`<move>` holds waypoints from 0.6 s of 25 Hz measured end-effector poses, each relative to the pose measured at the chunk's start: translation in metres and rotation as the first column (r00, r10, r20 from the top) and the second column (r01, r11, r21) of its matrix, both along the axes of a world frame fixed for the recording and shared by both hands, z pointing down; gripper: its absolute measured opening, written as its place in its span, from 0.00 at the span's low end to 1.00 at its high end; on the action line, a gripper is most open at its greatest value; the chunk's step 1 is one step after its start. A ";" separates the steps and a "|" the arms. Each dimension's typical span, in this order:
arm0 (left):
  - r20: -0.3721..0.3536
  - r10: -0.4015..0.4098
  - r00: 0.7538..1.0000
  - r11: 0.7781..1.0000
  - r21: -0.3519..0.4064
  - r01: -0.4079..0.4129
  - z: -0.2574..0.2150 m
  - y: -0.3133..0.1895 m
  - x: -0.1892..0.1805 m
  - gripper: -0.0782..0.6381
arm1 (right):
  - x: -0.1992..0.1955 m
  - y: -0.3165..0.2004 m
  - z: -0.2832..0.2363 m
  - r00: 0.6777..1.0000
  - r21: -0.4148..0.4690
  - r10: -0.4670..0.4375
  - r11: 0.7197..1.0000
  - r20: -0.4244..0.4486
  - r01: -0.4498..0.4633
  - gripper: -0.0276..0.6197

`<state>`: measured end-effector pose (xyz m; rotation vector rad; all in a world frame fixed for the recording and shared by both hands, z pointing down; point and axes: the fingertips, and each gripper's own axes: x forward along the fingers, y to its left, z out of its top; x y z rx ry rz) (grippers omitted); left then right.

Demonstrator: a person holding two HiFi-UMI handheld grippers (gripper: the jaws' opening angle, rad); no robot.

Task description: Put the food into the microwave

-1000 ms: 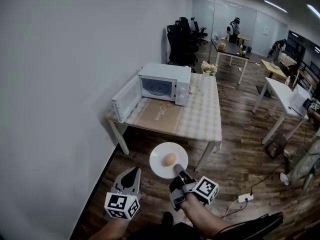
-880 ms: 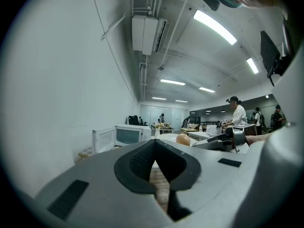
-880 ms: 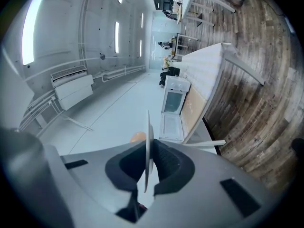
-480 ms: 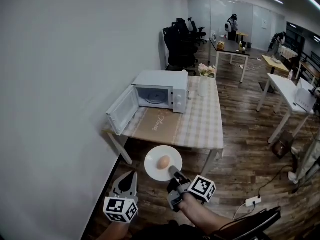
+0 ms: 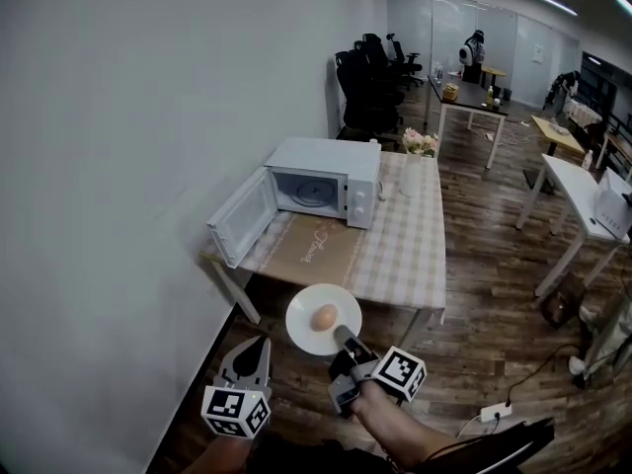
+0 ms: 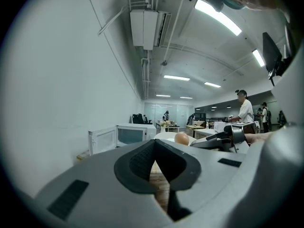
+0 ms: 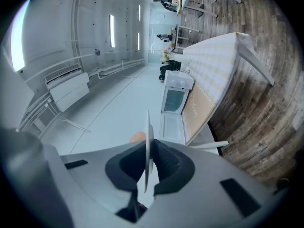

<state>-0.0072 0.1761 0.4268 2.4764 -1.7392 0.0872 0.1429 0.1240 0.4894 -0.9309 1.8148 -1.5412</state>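
Note:
My right gripper (image 5: pixel 346 342) is shut on the near rim of a white plate (image 5: pixel 308 332) and holds it level over the wooden floor, short of the table (image 5: pixel 405 255). A brown egg (image 5: pixel 324 316) lies on the plate. The white microwave (image 5: pixel 321 181) stands on the table's far left with its door (image 5: pixel 242 215) swung open to the left. My left gripper (image 5: pixel 249 363) hangs left of the plate, shut and empty. In the right gripper view the plate (image 7: pixel 147 127) shows edge-on between the pads, with the egg (image 7: pixel 138 137) behind it. In the left gripper view the egg (image 6: pixel 181 137) is at right.
A vase of flowers (image 5: pixel 415 146) stands on the table beside the microwave. A white wall (image 5: pixel 118 166) runs along the left. Black office chairs (image 5: pixel 370 87) and other desks (image 5: pixel 568 191) fill the back and right. A power strip (image 5: pixel 494 411) lies on the floor at right.
Both grippers have moved toward the table, the plate and egg still held in the right one. The table and microwave look slightly nearer.

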 end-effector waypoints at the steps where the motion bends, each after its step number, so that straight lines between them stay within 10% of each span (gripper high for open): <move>1: 0.000 0.002 1.000 1.000 -0.001 -0.002 0.001 -0.003 0.000 0.12 | 0.000 -0.003 0.000 1.000 0.002 0.002 1.000 0.000 -0.002 0.08; 15: -0.036 0.063 0.997 0.998 0.019 -0.062 -0.001 -0.072 -0.015 0.12 | -0.016 -0.059 -0.004 0.999 0.013 0.045 0.999 -0.011 -0.045 0.08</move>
